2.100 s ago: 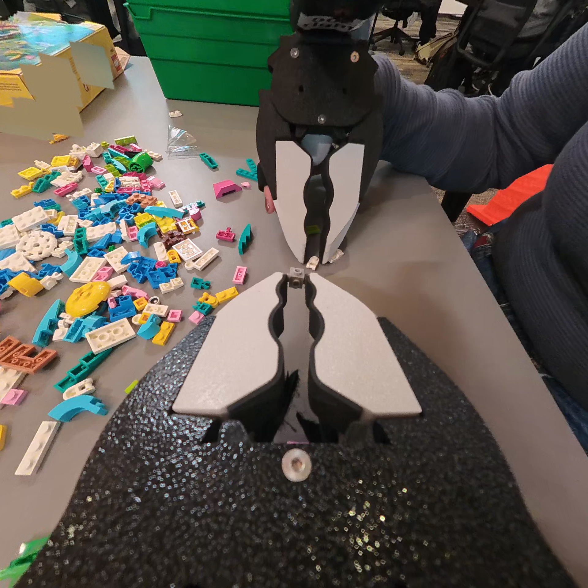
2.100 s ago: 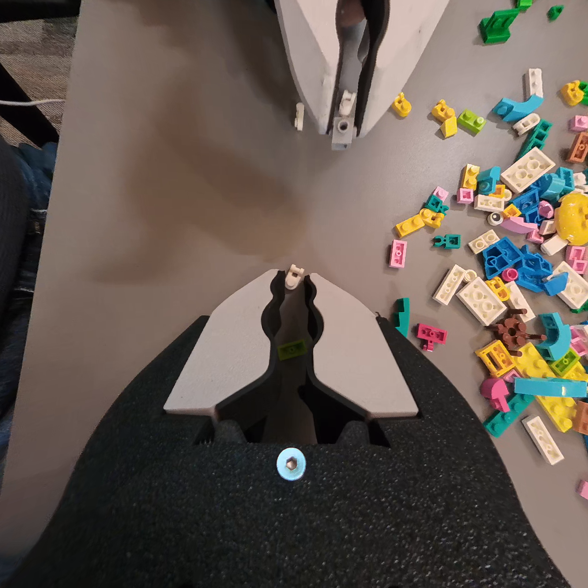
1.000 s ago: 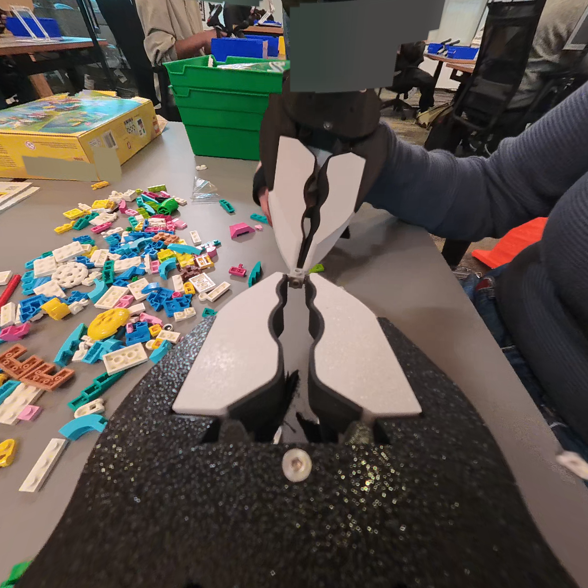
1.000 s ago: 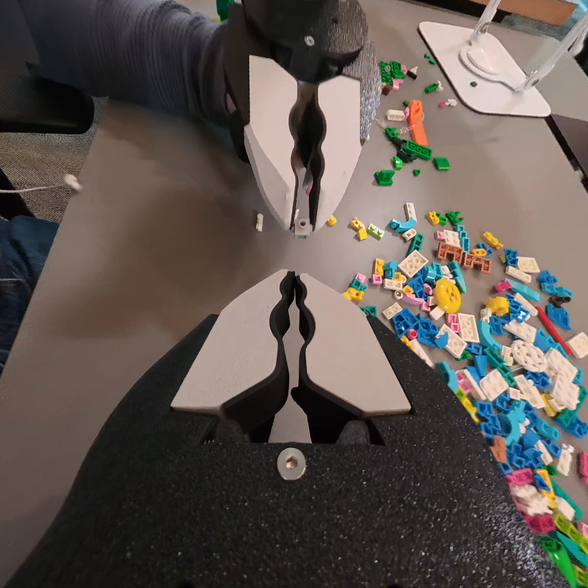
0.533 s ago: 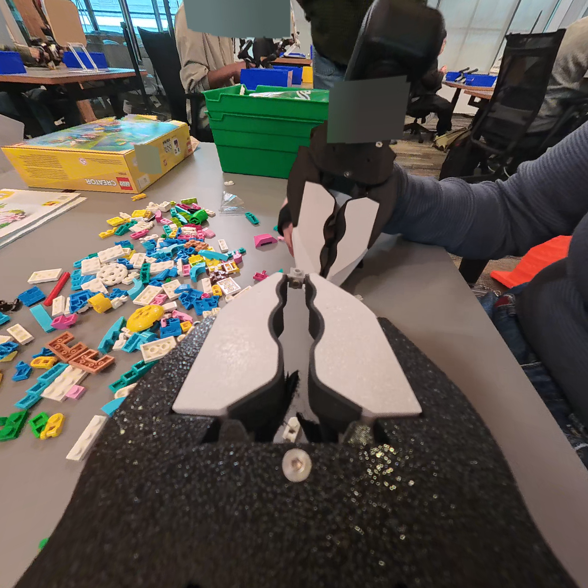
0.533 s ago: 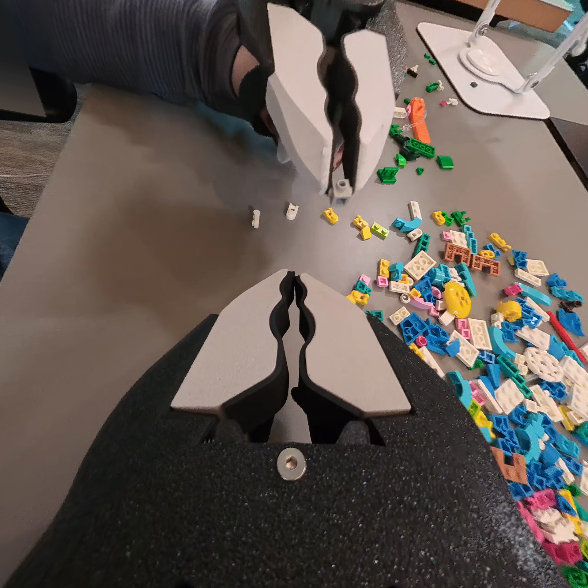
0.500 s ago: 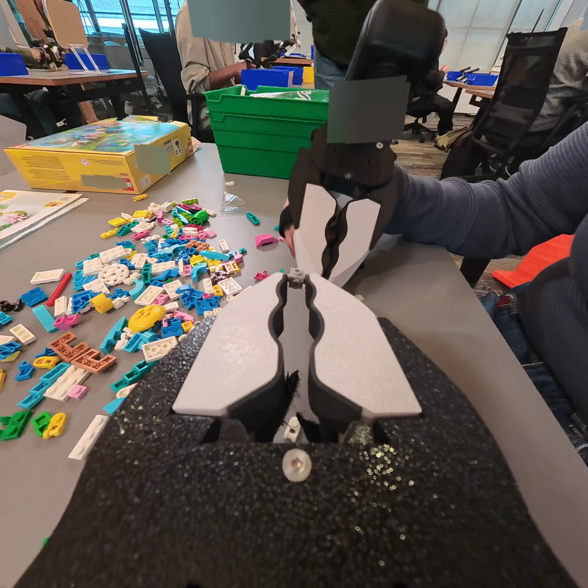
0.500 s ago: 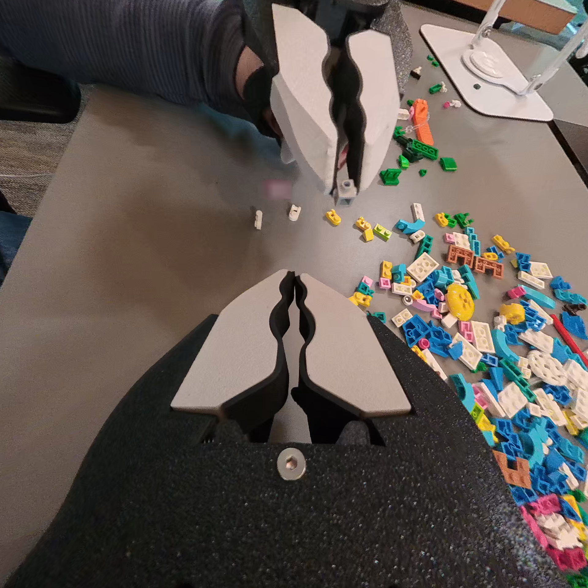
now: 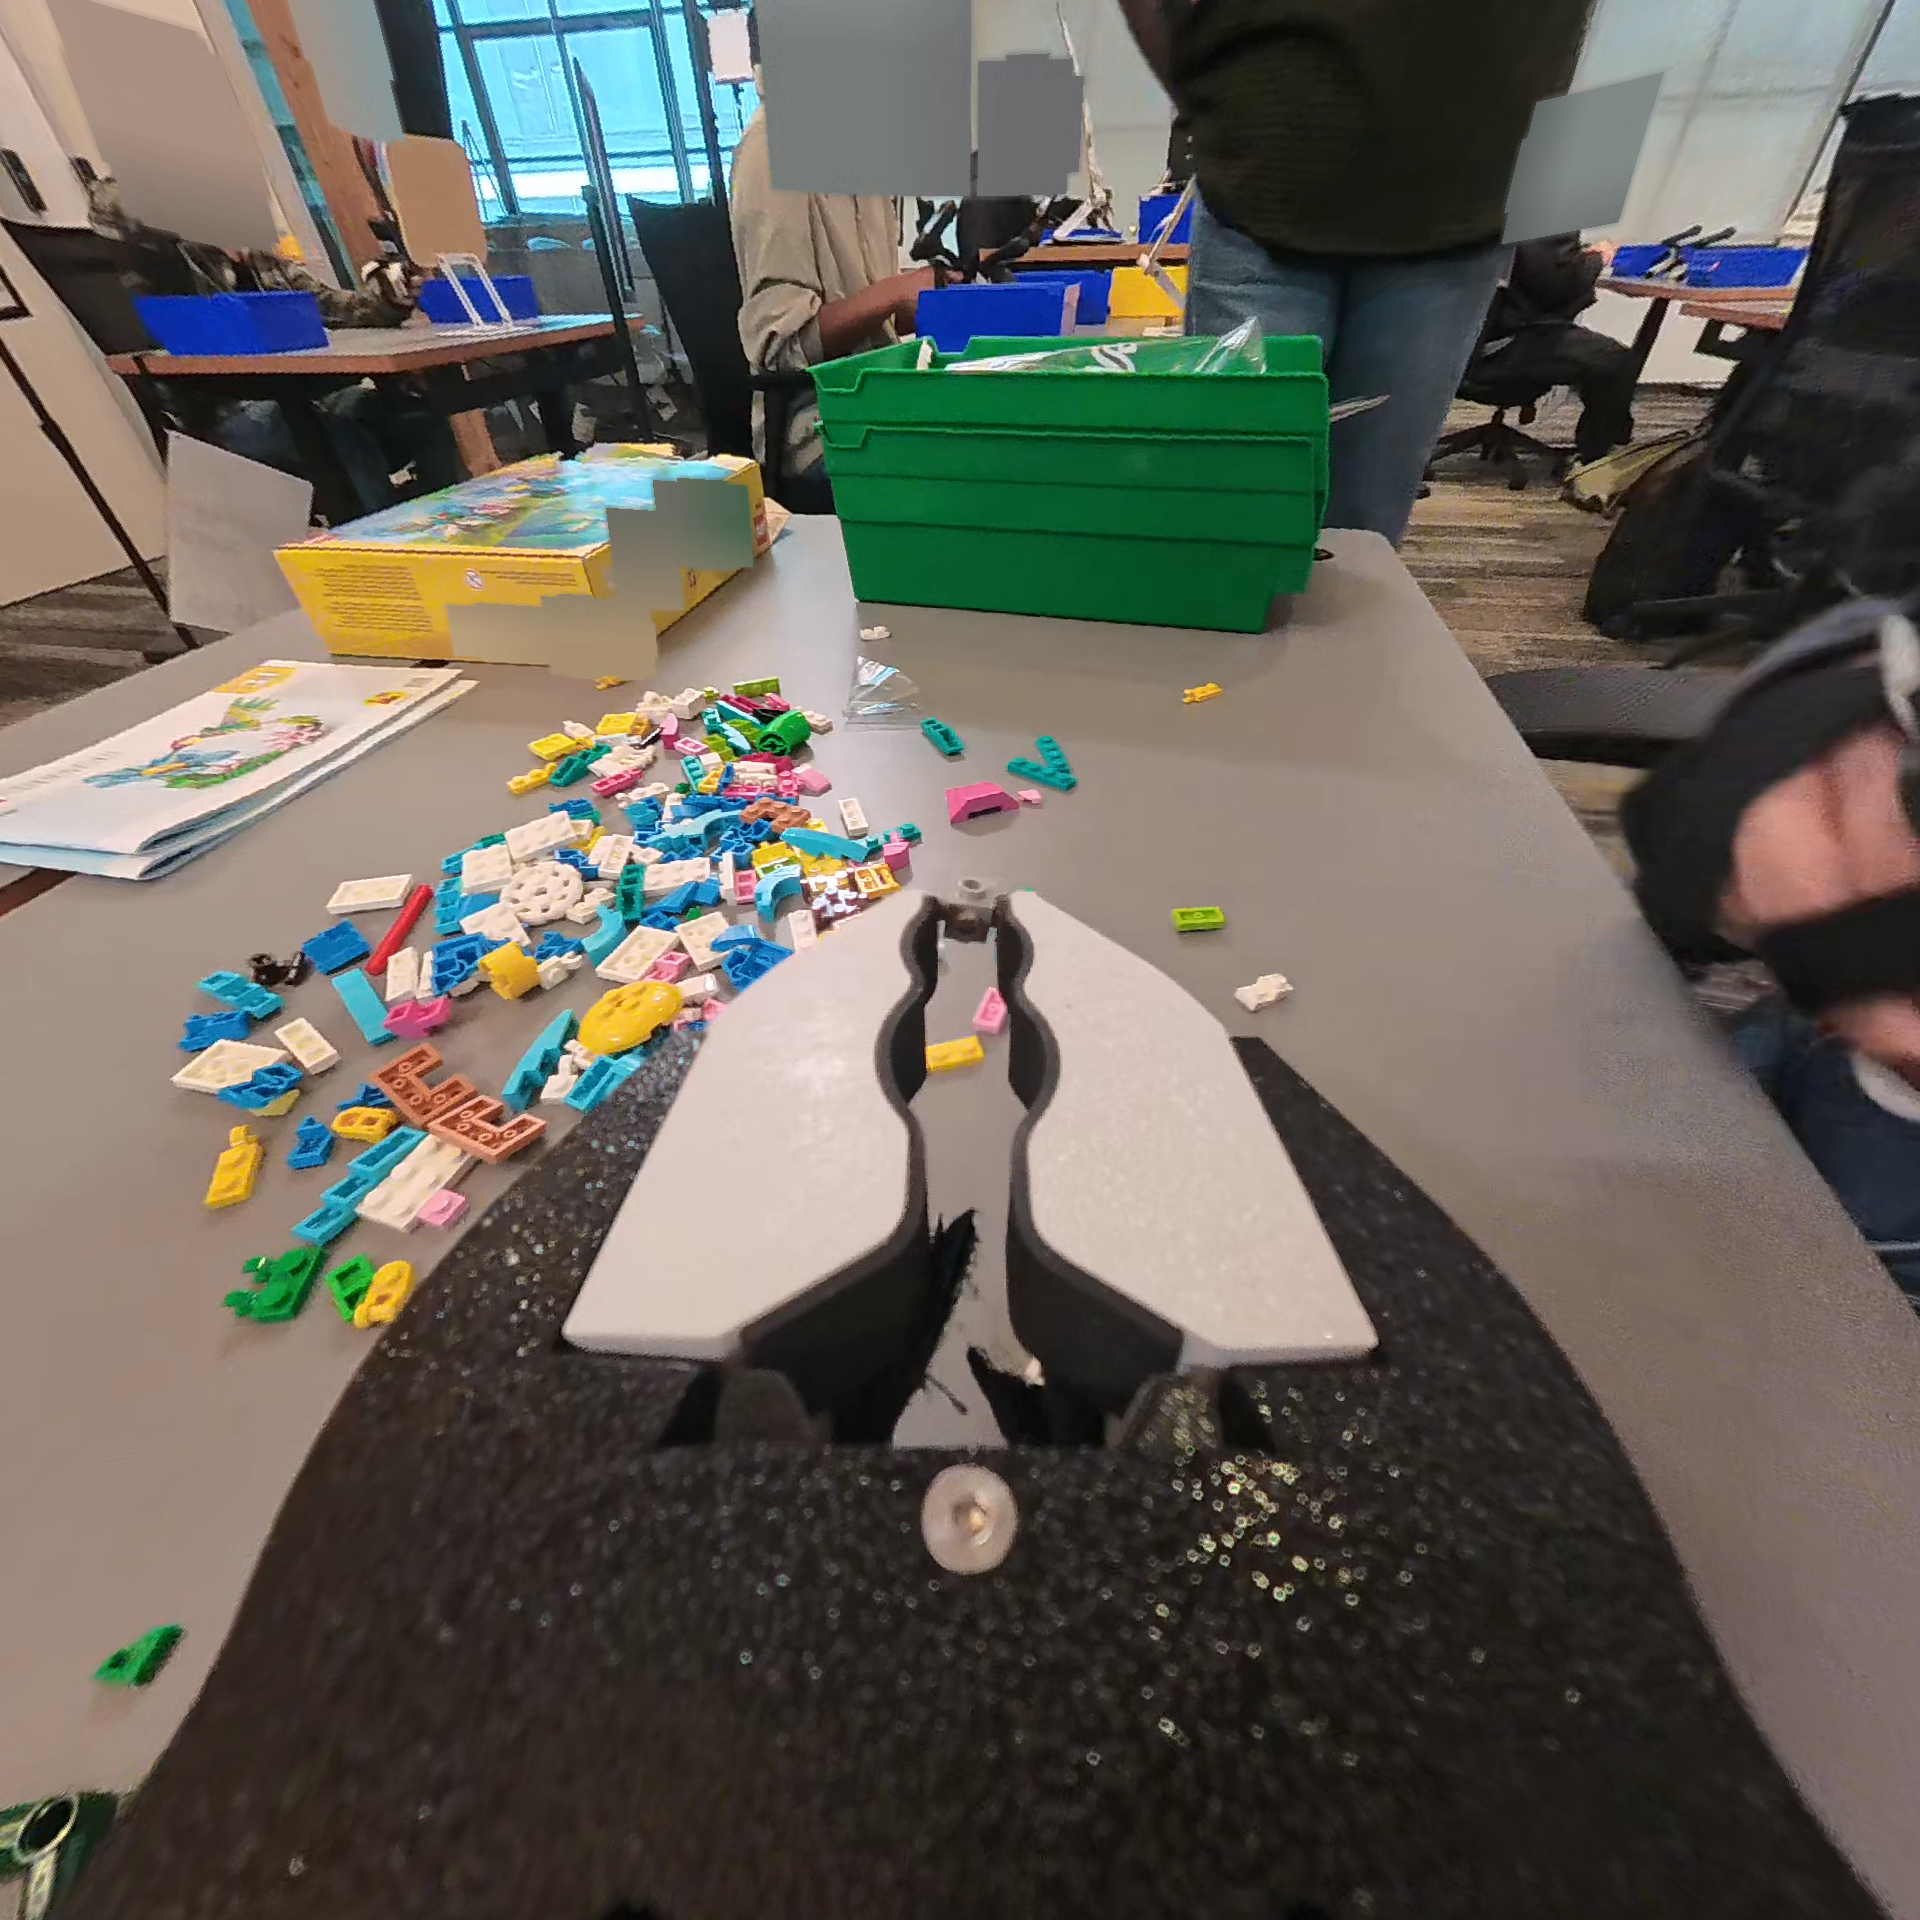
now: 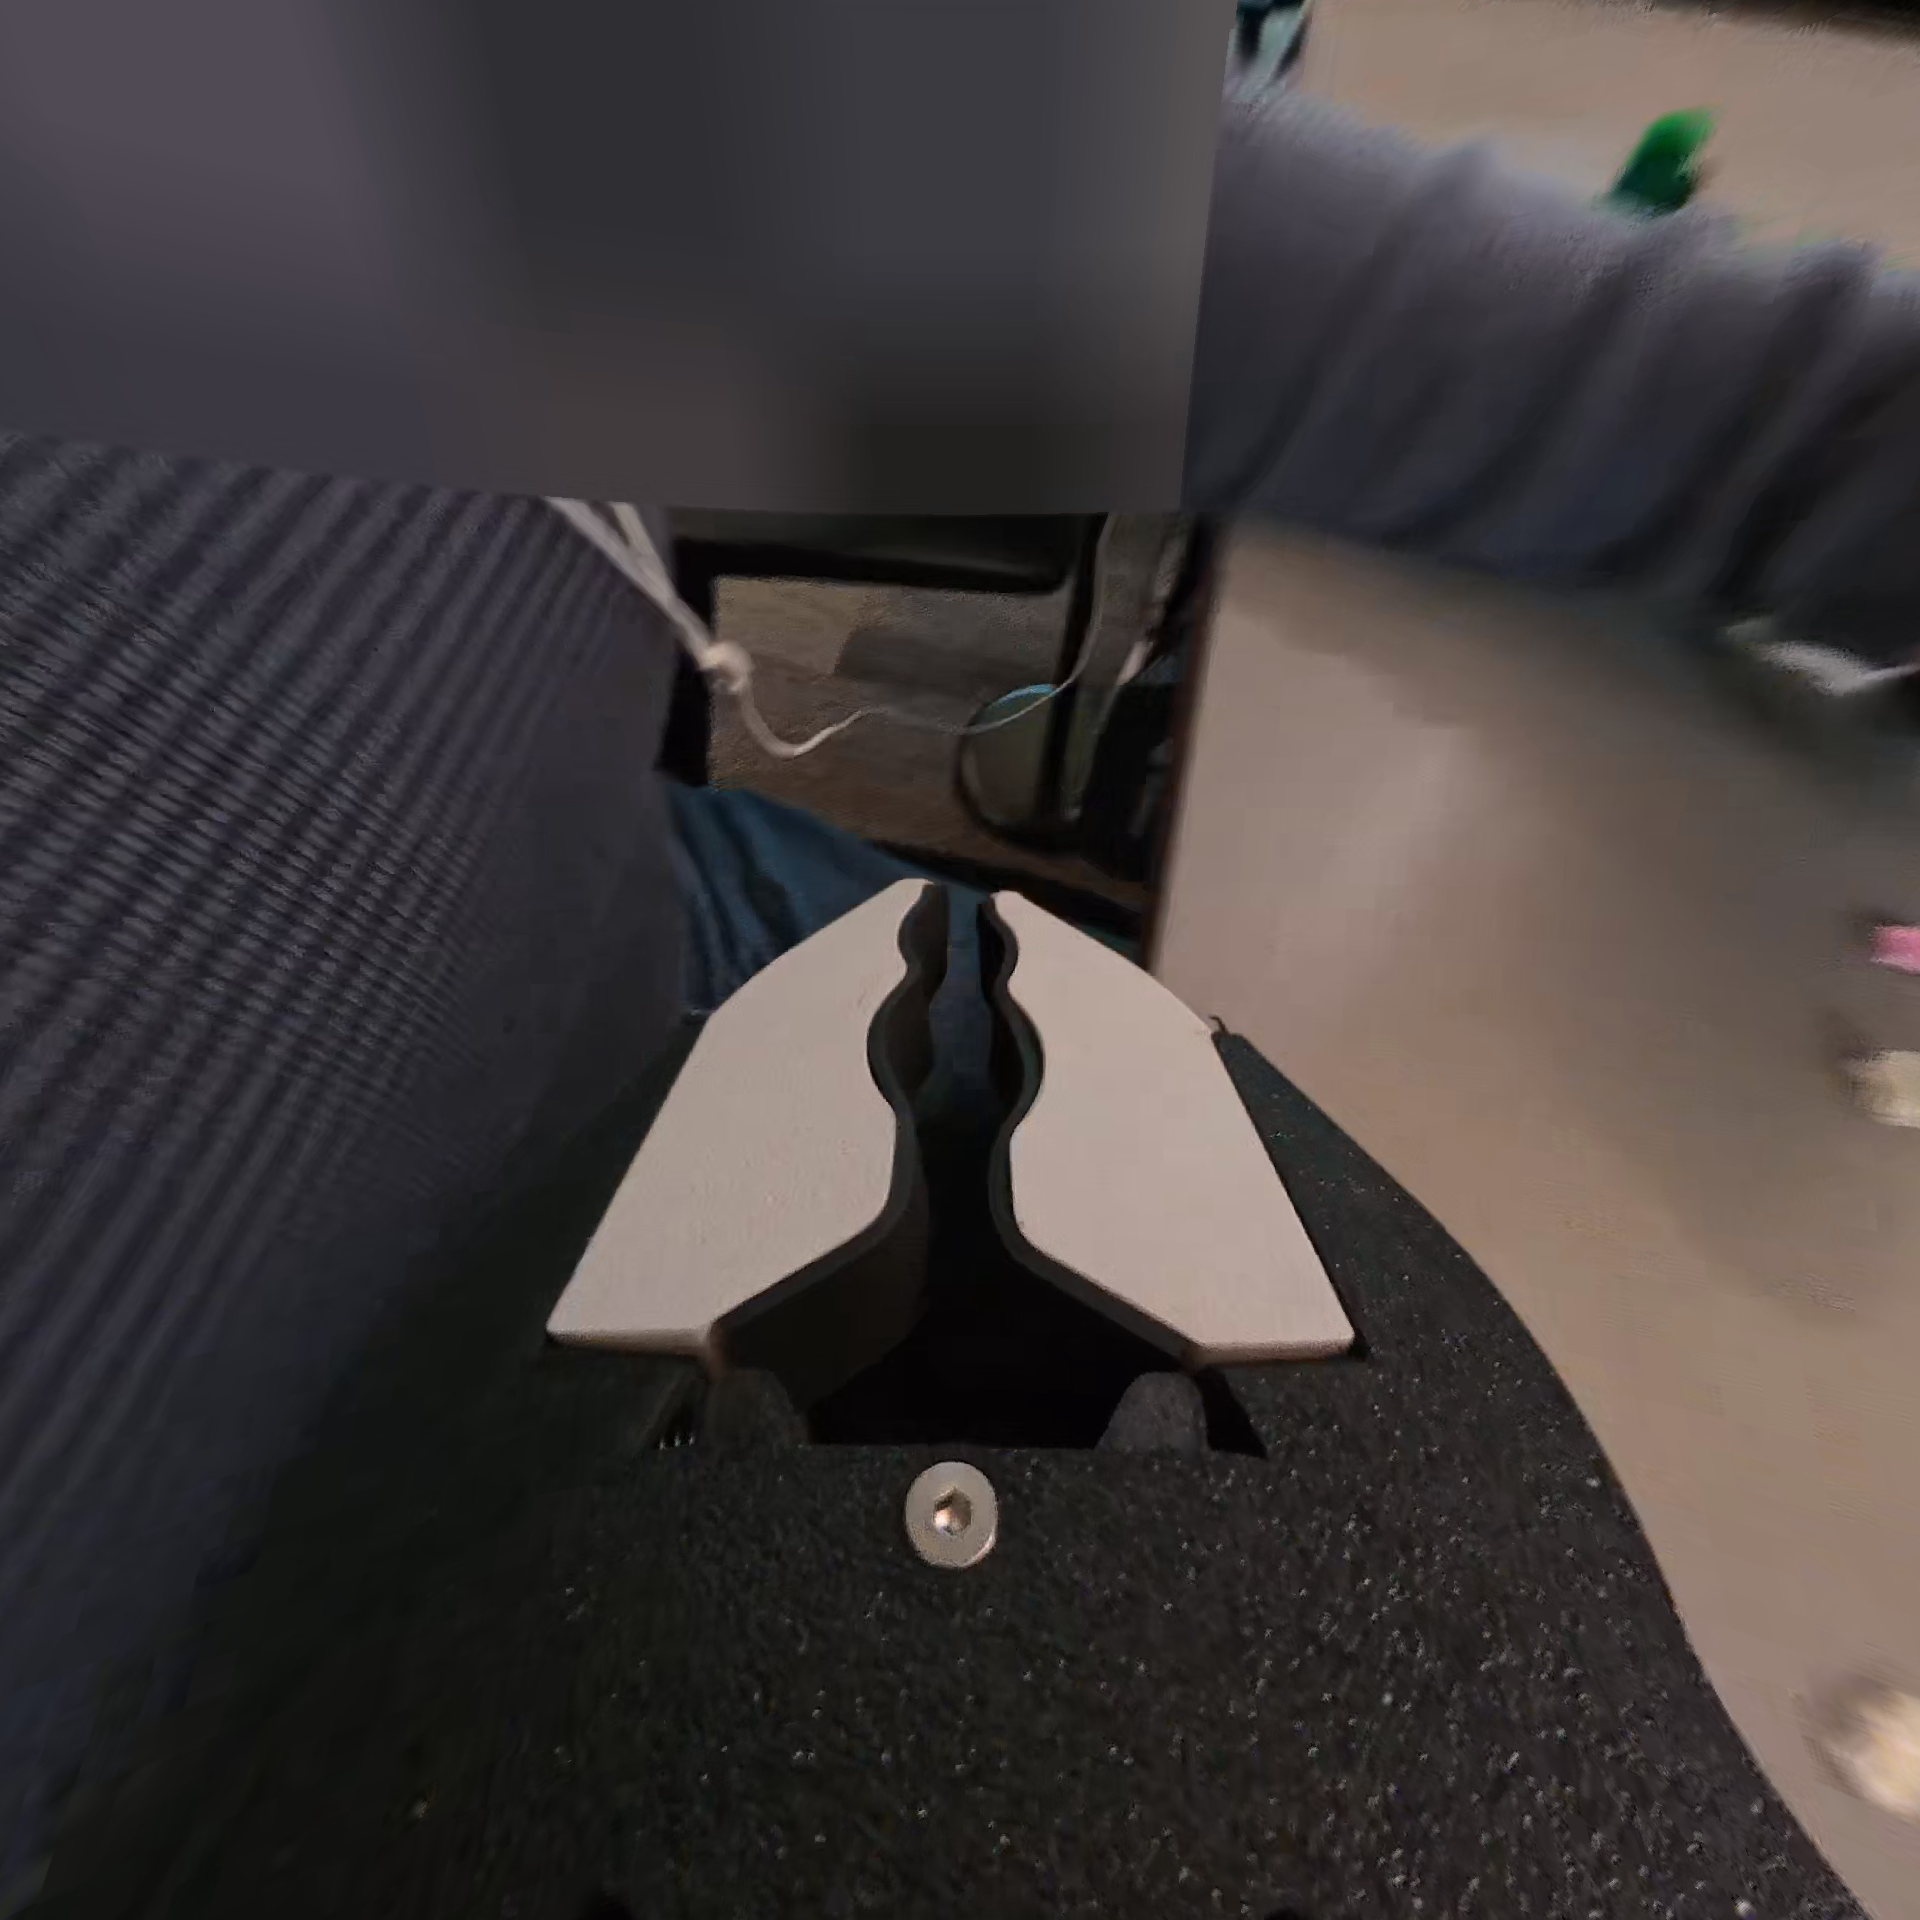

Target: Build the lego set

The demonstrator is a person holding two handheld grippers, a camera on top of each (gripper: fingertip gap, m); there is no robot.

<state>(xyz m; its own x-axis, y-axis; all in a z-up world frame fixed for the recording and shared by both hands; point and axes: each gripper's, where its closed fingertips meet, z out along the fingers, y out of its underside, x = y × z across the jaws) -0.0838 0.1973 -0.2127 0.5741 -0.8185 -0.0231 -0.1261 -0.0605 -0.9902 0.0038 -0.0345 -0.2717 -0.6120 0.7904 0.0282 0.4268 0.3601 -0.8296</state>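
My left gripper (image 9: 972, 920) is shut on a small grey brick (image 9: 972, 891), held at its fingertips above the grey table (image 9: 1351, 1039). A heap of loose lego pieces (image 9: 623, 914) in blue, white, yellow, pink and teal lies to its left. In the blurred right wrist view, my right gripper (image 10: 962, 906) is off the table's near edge (image 10: 1174, 831) and points at the person's dark trousers. Its fingers stand almost together with nothing between them. The gloved hand (image 9: 1787, 894) holding it shows at the right edge of the left wrist view.
Stacked green bins (image 9: 1070, 488) stand at the table's far end, with a yellow lego box (image 9: 499, 561) to their left and an instruction booklet (image 9: 208, 748) at the left edge. Stray pieces (image 9: 1197, 916) lie right of the heap. People stand and sit beyond the table.
My right gripper has drawn away from the left one, swung off the table edge towards the person's lap and opened a crack. My left gripper has lifted and still holds the grey brick.
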